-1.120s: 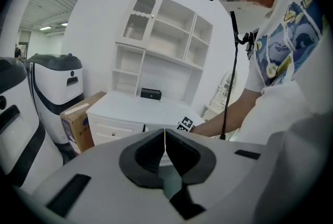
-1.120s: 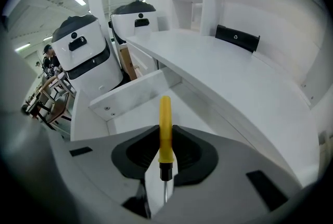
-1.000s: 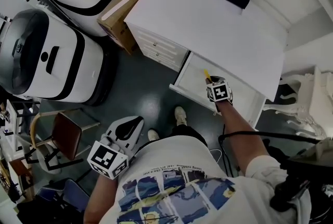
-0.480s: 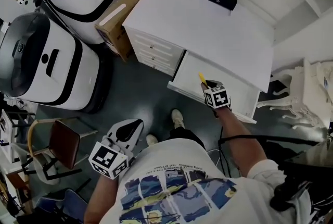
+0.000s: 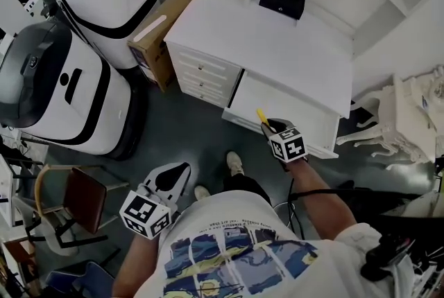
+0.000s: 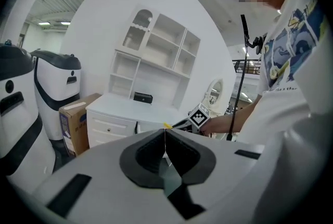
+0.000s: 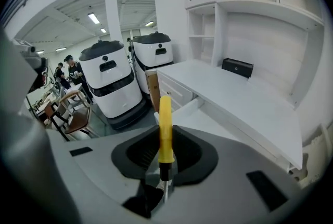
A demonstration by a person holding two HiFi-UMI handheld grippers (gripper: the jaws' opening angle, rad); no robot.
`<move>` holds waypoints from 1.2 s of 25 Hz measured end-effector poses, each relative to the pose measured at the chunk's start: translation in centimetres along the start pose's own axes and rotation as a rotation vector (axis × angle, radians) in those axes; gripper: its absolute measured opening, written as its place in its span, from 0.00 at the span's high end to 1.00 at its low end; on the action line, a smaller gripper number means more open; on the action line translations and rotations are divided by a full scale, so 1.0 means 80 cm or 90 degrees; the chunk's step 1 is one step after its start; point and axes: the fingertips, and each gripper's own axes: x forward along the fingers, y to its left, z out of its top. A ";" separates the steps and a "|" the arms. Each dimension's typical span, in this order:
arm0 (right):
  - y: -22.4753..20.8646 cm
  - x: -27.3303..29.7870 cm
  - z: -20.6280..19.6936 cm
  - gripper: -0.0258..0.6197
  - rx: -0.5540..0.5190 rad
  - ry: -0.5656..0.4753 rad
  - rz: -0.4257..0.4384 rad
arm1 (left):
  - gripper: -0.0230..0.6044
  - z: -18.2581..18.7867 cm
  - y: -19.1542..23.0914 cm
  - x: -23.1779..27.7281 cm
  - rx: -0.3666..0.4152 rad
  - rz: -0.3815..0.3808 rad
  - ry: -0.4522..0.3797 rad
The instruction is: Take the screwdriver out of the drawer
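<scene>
The screwdriver has a yellow handle and a thin metal shaft. My right gripper is shut on it near the base of the handle, which sticks out past the fingertips. In the head view the right gripper holds the screwdriver above the front edge of the open white drawer. The left gripper hangs low near the person's body, away from the drawer. In the left gripper view its jaws are shut with nothing between them.
The white desk carries a small black box under white shelves. Left of it stand a cardboard box and two big white-and-black machines. A brown chair is lower left, a white ornate chair at right.
My right gripper has risen out of the drawer with the screwdriver and come back over the drawer's front edge. The left gripper has shifted a little sideways.
</scene>
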 end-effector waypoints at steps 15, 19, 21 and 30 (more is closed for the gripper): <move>0.121 -0.105 0.024 0.82 -0.062 -0.072 0.054 | 0.94 -0.022 -0.023 -0.034 0.007 -0.017 -0.021; 0.141 -0.117 0.024 0.82 -0.076 -0.075 0.067 | 0.94 -0.027 -0.024 -0.041 0.011 -0.011 -0.020; 0.153 -0.119 0.024 0.82 -0.085 -0.074 0.076 | 0.94 -0.029 -0.023 -0.047 0.010 -0.006 -0.020; 0.201 -0.122 0.037 0.82 -0.125 -0.080 0.117 | 0.94 -0.044 -0.014 -0.064 0.000 0.012 -0.023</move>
